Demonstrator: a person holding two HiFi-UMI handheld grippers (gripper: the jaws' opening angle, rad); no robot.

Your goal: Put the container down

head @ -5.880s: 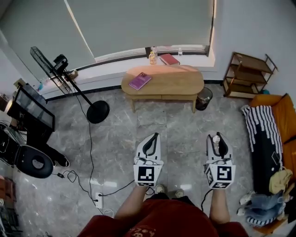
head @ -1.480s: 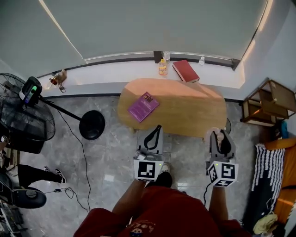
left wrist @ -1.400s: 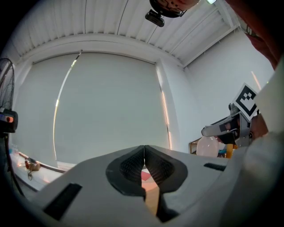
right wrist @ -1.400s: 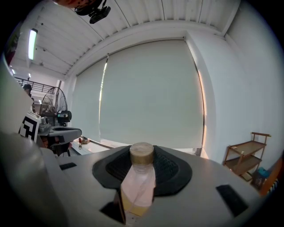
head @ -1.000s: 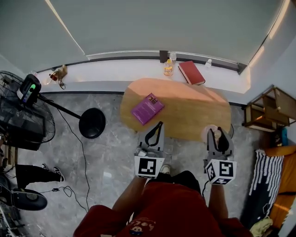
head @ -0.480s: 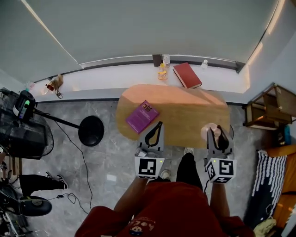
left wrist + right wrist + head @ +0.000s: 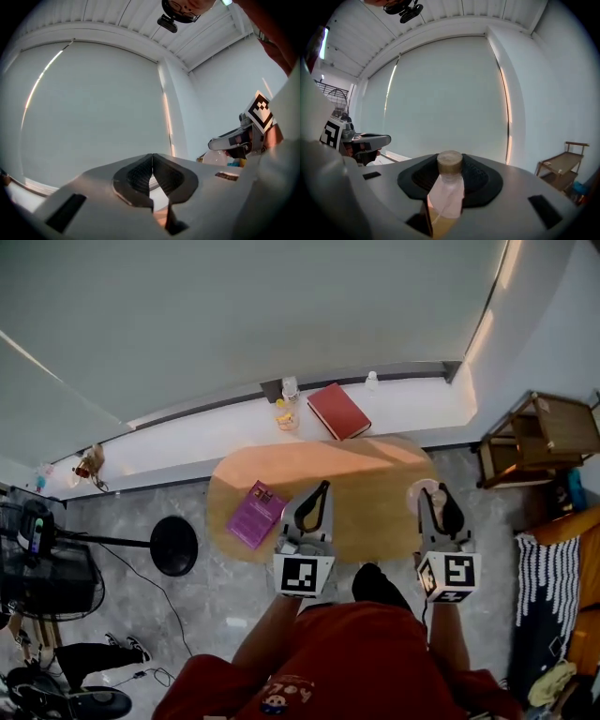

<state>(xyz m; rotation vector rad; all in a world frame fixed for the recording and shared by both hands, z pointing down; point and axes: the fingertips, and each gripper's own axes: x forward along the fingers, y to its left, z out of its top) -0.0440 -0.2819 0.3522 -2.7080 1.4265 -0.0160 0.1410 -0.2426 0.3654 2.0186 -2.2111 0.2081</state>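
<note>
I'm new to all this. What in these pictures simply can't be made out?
- Container: in the right gripper view, its bottom sits behind the fingers of the right gripper.
- Its height above the table: the head view looks from above, so it is unclear.
- Purple book, cover print: too small in the head view.
- Windowsill bottles, labels: too small in the head view.

An oval light-wood counter (image 7: 366, 488) on a grey marble-tiled floor (image 7: 187, 606) carries one purple book (image 7: 255, 514) lying flat near its left end.

Clear tan-capped container (image 7: 448, 190) upright in right gripper (image 7: 432, 497)
</note>
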